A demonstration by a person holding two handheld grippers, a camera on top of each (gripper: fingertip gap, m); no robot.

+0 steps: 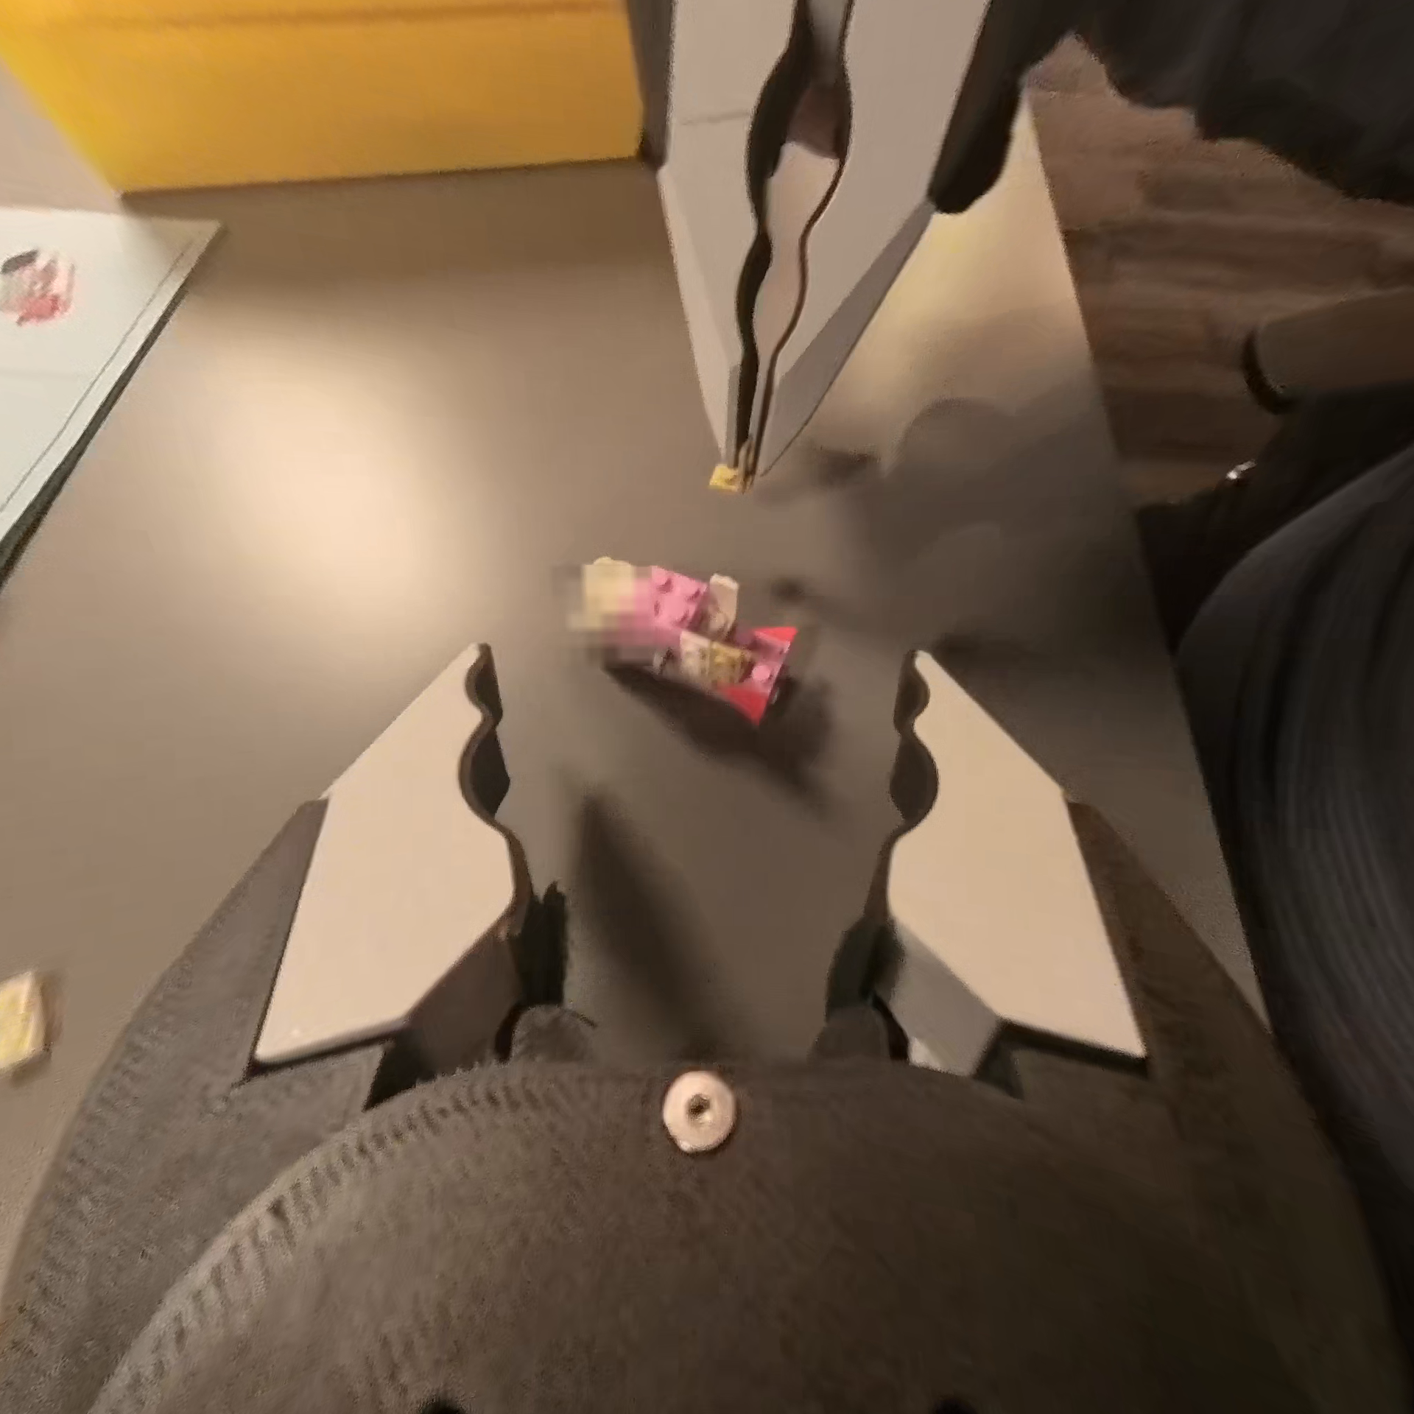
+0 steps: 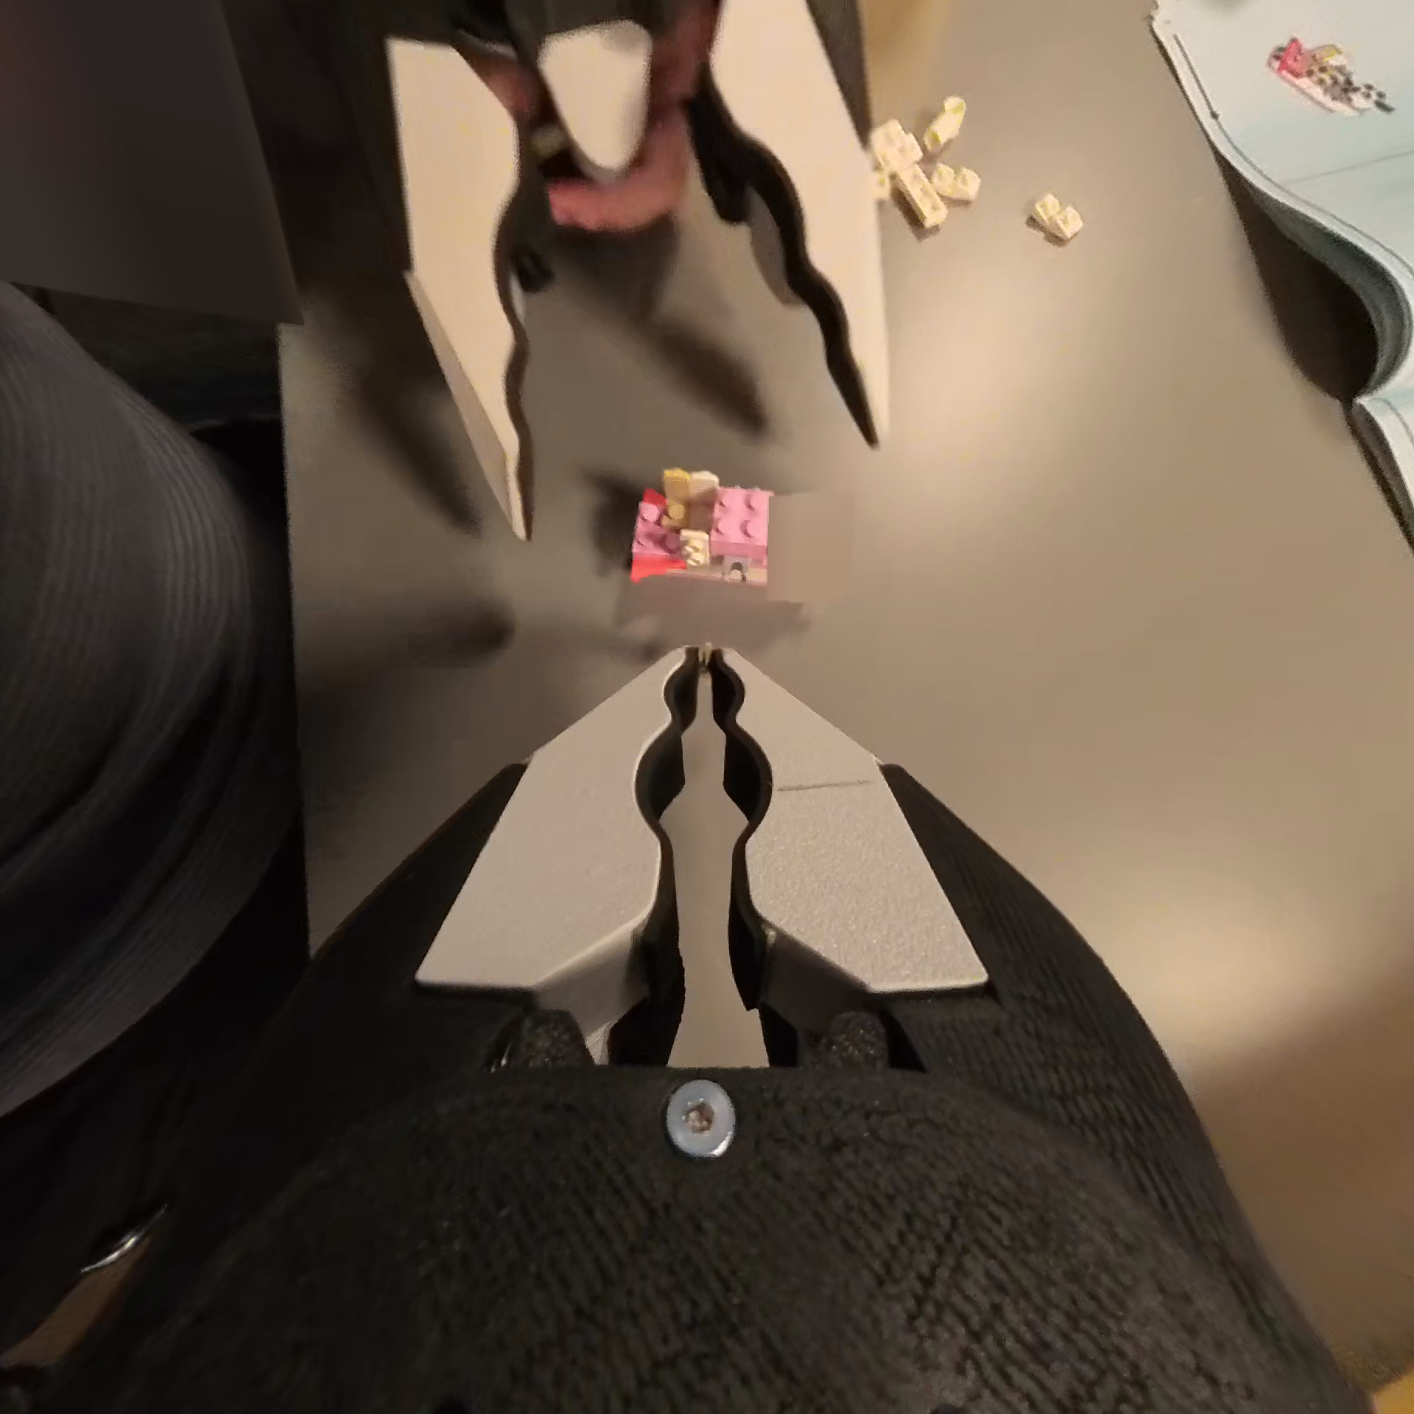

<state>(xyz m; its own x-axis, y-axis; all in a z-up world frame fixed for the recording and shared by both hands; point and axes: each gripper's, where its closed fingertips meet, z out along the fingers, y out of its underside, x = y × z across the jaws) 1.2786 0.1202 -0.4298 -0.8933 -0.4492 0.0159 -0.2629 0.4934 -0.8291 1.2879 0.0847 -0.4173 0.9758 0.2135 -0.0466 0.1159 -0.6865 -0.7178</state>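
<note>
The small brick model [image 1: 692,643], pink and red with cream pieces, is lying on the grey table [image 1: 344,459], a little ahead of the left gripper [image 1: 700,666], whose fingers are standing spread wide around nothing. The right gripper [image 1: 736,478] is hovering just beyond the model, its tips pinching a tiny yellow piece [image 1: 725,478]. I am thinking such a thin hold could slip, dropping the piece among the loose cream bricks [image 2: 930,164] beside the open booklet [image 2: 1301,176].
</note>
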